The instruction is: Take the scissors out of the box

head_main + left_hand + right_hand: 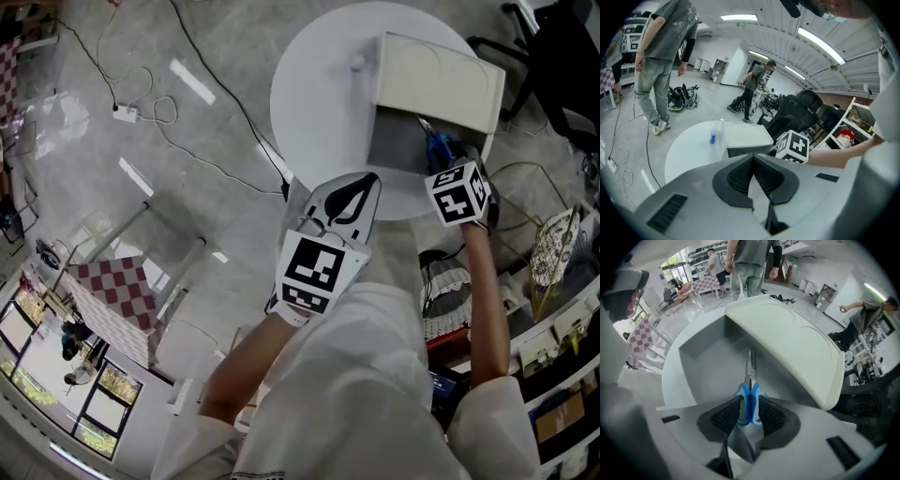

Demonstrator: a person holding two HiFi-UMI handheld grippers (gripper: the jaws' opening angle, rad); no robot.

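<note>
A grey box (403,141) with its cream lid (436,80) raised stands on the round white table (319,103). The blue-handled scissors (749,397) point blades-first into the box (708,362), under the lid (787,348). My right gripper (749,411) is shut on the scissors' blue handles; in the head view the scissors (436,145) show just ahead of that gripper (448,161). My left gripper (345,202) hovers at the table's near edge, shut and empty. In the left gripper view its jaws (753,161) meet, with the box (745,140) beyond.
A small blue-capped bottle (713,136) stands on the table left of the box. Black office chairs (797,110) and shelves (553,347) lie to the right. Cables (141,108) trail on the floor. Two people (661,51) stand in the room behind.
</note>
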